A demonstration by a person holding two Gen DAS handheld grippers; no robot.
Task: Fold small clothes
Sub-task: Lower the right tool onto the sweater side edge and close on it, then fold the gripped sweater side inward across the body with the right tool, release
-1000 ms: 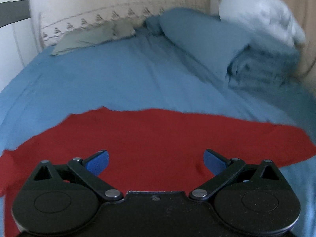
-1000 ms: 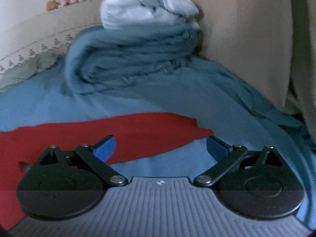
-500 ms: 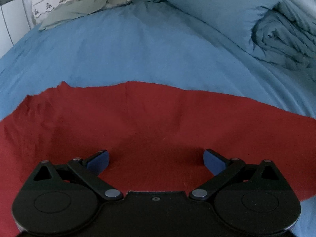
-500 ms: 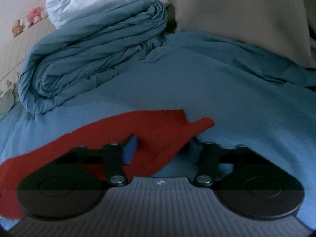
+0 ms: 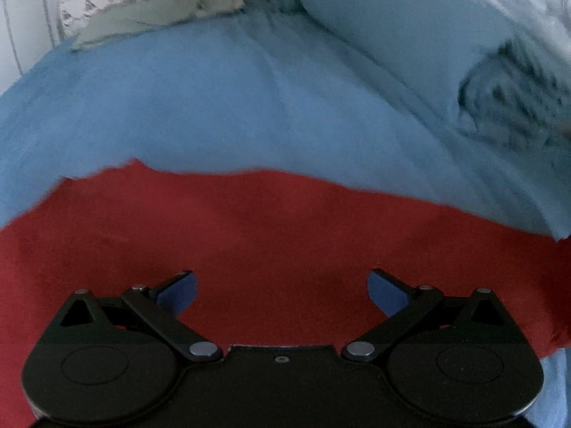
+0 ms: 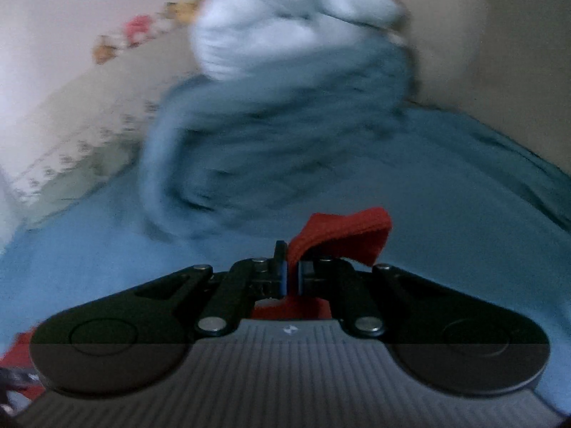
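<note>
Though blurred, right tool (image 6: 292, 273) pinching red cloth (image 6: 342, 235).

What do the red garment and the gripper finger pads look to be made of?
Red garment: soft matte fabric, possibly knit; it lies limp and bends where the right gripper pinches it. Left gripper pads: smooth blue, likely rubber or plastic; uncertain.

right tongs (image 6: 292, 274) clamped on red cloth (image 6: 342, 235)
</note>
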